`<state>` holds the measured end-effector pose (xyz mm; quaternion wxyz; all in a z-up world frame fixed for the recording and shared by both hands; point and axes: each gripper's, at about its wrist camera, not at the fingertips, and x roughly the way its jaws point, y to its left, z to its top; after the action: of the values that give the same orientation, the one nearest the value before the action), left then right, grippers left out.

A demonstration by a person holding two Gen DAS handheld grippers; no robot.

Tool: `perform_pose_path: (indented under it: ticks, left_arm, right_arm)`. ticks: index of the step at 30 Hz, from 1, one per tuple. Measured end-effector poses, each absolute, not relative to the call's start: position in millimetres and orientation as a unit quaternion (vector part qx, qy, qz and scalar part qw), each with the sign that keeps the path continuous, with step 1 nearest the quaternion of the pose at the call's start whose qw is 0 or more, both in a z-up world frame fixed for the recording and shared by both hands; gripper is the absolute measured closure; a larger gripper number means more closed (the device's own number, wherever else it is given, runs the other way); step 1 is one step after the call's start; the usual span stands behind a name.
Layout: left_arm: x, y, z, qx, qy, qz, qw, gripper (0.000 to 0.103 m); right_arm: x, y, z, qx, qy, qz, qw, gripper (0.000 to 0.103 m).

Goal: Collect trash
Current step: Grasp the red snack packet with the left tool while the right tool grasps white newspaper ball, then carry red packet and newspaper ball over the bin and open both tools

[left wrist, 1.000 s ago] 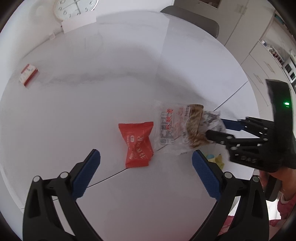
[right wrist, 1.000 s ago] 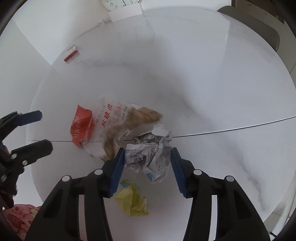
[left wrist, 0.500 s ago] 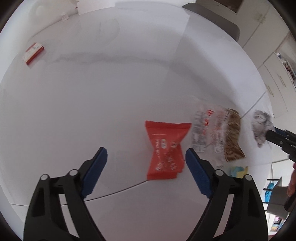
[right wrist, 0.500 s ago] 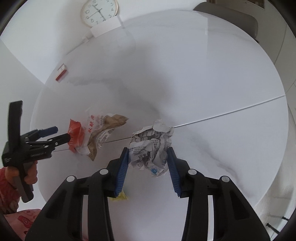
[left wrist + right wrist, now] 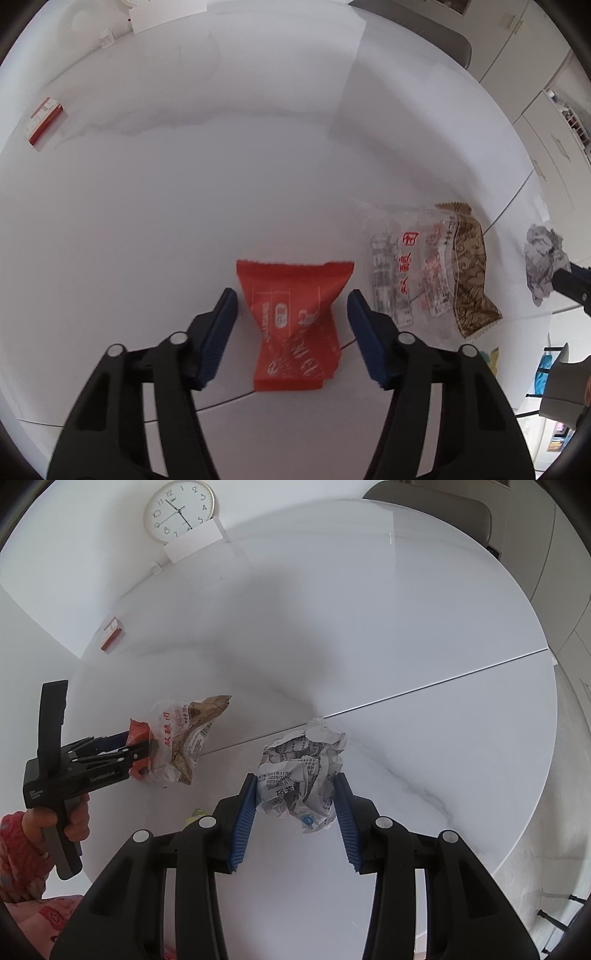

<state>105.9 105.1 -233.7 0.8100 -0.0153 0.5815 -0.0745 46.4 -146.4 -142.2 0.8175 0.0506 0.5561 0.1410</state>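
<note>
a round white marble-look counter [image 5: 369, 627] with a thin seam fills the room's middle. a wall clock [image 5: 179, 511] hangs on the white wall behind it, a grey chair [image 5: 436, 509] stands at the far edge, and pale cabinets [image 5: 546, 122] line the right.

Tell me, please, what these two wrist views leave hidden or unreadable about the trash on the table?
- Yellow scrap: right wrist view, mostly hidden behind the right gripper; left wrist view, cut off by a finger.
- Red wrapper: right wrist view, largely covered by the left gripper and the clear bag.
- Paper ball: its print is too crumpled to read.
- Red box: label too small.
</note>
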Motion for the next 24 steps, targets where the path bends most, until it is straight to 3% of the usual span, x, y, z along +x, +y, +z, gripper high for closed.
perform_pose_path:
  ticks: [2,7,18,24]
  left_arm:
    - [108.2,102.5,-232.8,-0.013,0.580,-0.074,0.811,0.055]
    - [97.3,101.4,-230.7,-0.010,0.573,-0.065,0.817,0.057]
    - [77.1,103.0,-179.3,0.011,0.537,-0.044,0.842,0.058]
    - [46.7,51.8,-131.3,0.011,0.511,-0.103,0.853,0.058]
  right_arm:
    - [46.3,-144.6,-142.4,0.051,0.555,0.139,0.818,0.061]
    - [45.8,-141.5,-141.8,0.052,0.552,0.135,0.821,0.061]
    - [19.9,-168.3,-126.0,0.057,0.529,0.115,0.839,0.061]
    - [-30.6,-225.4,-119.0,0.066,0.525,0.062,0.846,0.061]
